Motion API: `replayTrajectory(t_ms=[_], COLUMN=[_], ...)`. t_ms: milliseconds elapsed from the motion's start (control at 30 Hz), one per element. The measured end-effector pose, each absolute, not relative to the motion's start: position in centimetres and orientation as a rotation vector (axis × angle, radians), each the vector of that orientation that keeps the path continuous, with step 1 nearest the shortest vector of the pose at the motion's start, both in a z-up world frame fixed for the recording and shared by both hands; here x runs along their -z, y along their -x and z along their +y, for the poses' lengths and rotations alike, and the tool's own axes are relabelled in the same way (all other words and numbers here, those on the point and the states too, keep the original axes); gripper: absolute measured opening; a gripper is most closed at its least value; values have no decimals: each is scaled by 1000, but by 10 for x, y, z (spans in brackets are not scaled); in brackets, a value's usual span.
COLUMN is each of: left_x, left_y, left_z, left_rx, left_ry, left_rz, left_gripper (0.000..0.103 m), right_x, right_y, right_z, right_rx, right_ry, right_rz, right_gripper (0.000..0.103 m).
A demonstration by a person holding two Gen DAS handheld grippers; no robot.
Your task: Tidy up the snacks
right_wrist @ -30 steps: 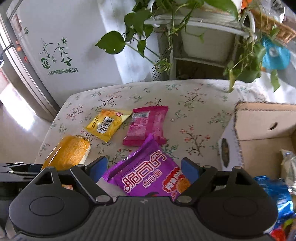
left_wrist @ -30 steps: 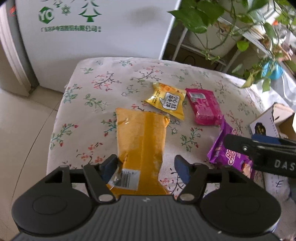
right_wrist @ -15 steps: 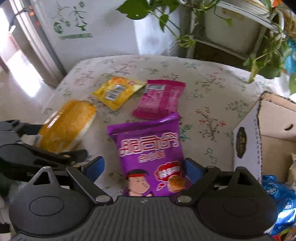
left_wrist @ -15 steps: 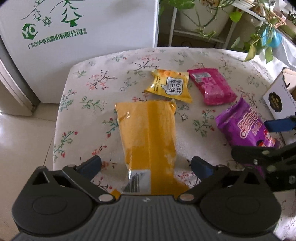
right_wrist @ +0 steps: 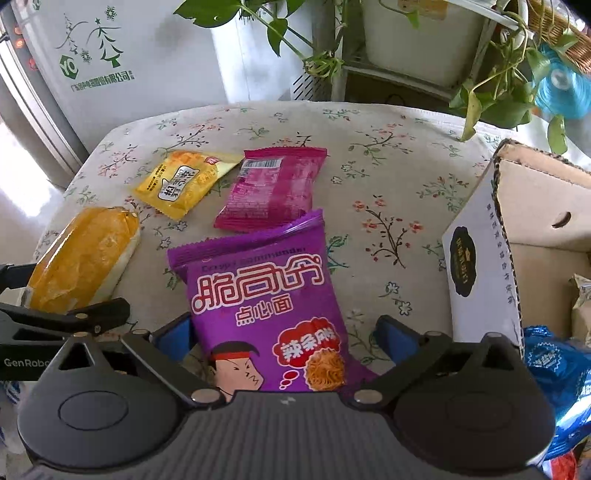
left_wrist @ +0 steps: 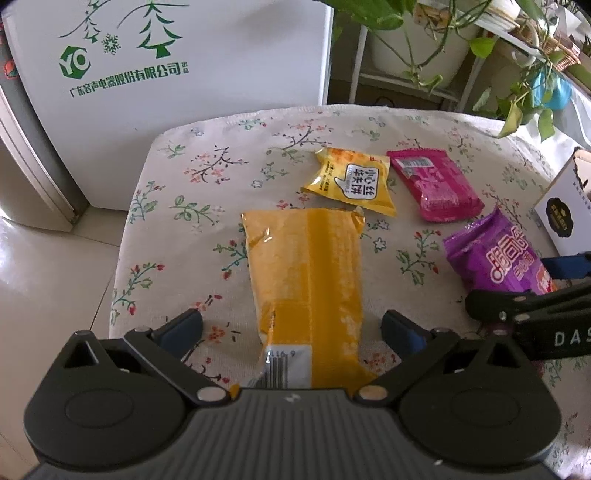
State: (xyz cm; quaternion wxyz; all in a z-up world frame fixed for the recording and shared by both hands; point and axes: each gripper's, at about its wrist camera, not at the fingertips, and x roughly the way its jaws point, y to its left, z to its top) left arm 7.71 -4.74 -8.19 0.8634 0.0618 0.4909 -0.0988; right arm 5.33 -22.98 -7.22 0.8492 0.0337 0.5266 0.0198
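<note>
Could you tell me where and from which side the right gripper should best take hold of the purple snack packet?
Probably across its near end: the purple snack packet lies flat on the floral tablecloth, lengthwise between the right gripper's open fingers. Come down from above and close on its long side edges.

From my remote station I note a counter [left_wrist: 207,177] covered by a cream cloth printed with small flowers and green sprigs; its corners are rounded. Behind it stands a white appliance [left_wrist: 192,55] bearing a green tree-and-snowflake logo and green Chinese lettering, with a grey side edge showing small red lights [right_wrist: 16,42]. The floor [left_wrist: 44,258] is pale glossy tile, bright with daylight on the left. Beyond the counter's far edge a white metal plant stand [left_wrist: 406,79] carries a pale pot [right_wrist: 417,33] with trailing green vines [right_wrist: 491,92]. A wicker basket [right_wrist: 554,33] sits at upper right, a blue object [right_wrist: 561,88] hanging below it.
</note>
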Motion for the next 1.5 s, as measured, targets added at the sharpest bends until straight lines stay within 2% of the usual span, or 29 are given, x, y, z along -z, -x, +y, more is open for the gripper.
replayTrajectory(t_ms=[567, 667, 733, 800, 833, 867, 900, 1100, 1500], left_x=[80, 78, 75, 72, 71, 70, 69, 63, 30], left_y=[-79, -78, -76, -75, -74, -74, -74, -77, -65], left_z=[-49, -51, -55, -59, -61, -62, -63, -58, -62], left_rx=[193, 203, 243, 256, 254, 260, 268, 255, 245], left_ry=[-134, -146, -159, -157, -166, -169, -166, -100, -81], left_rz=[1030, 1030, 1020, 1021, 1018, 1013, 1014, 1044, 946], left_gripper=[102, 95, 81, 68, 65, 55, 52, 50, 50], right_x=[72, 72, 71, 68, 67, 65, 64, 46, -14], right_y=[-54, -53, -52, -51, -51, -51, -50, -43, -11], right_z=[-229, -227, -223, -220, -219, -219, -218, -222, -231], right_rx=[-10, -10, -11, -20, -28, -35, -42, -46, -60], right_ry=[-72, -61, -26, -10, -11, -17, -24, -44, -62], right_rz=[1114, 1111, 1103, 1092, 1091, 1091, 1088, 1043, 916], right_gripper=[103, 99, 93, 80, 77, 76, 75, 74, 74])
